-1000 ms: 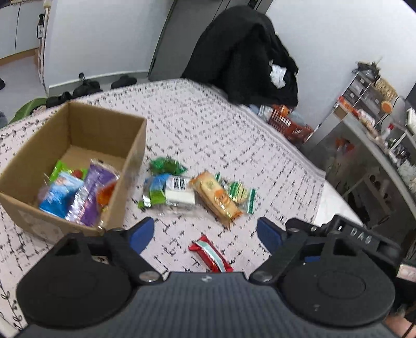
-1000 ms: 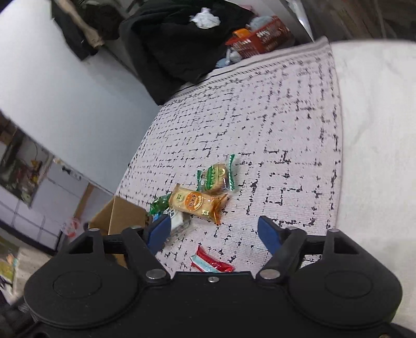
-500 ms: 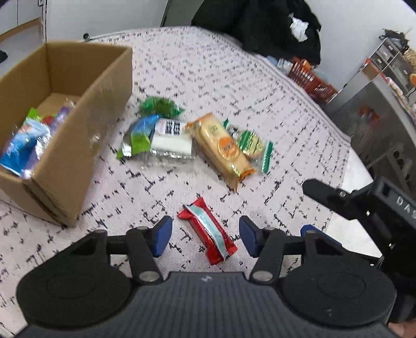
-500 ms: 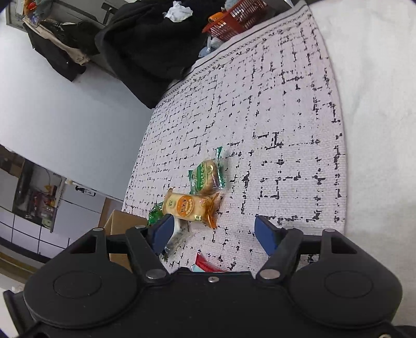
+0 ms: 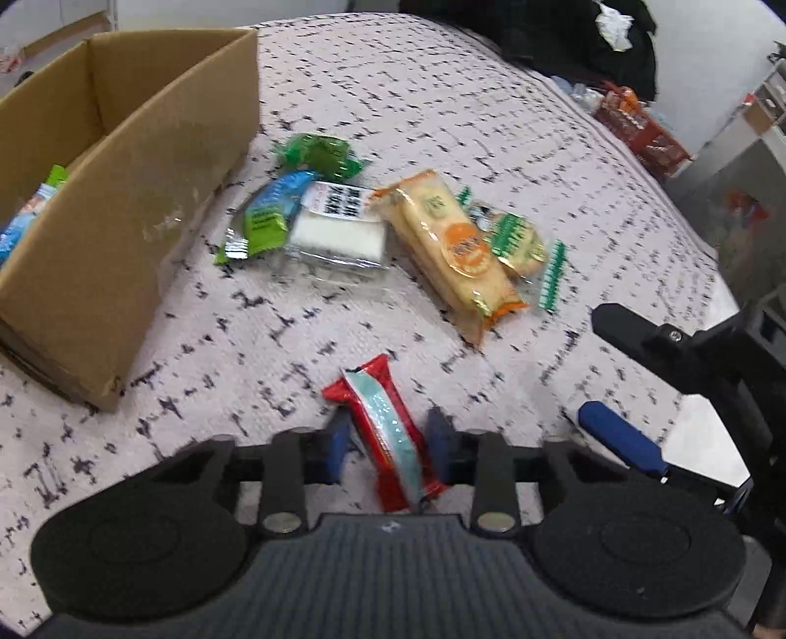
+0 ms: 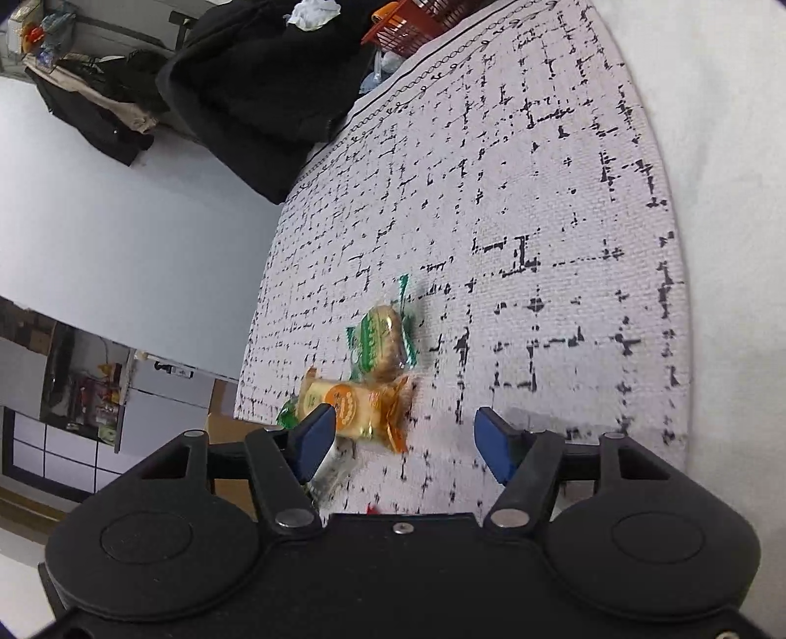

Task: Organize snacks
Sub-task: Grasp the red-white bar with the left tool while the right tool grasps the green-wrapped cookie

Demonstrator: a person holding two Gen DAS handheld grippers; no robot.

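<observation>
A red snack bar [image 5: 380, 418] with a pale blue stripe lies on the patterned cloth. My left gripper [image 5: 388, 442] is closing, and its blue pads touch both sides of the bar. The open cardboard box [image 5: 147, 196] stands to the left with packets inside. Beyond the bar lie an orange cracker pack [image 5: 452, 246], a green-edged biscuit pack [image 5: 520, 241], a white pack [image 5: 339, 231], a blue-green pack [image 5: 267, 216] and a green sweet [image 5: 319, 152]. My right gripper [image 6: 403, 427] is closing slightly with nothing between its fingers. The orange cracker pack [image 6: 353, 403] sits just past its left fingertip.
The right gripper [image 5: 592, 363] shows at the right of the left wrist view, close to the snacks. A black pile of clothes [image 6: 265, 83] and a red basket [image 6: 417, 14] lie past the cloth's far edge. White bedding [image 6: 727, 196] borders the cloth.
My left gripper came down over the red snack bar and its jaws narrowed onto it. My right gripper sank closer to the orange cracker pack, and its jaws narrowed a little.
</observation>
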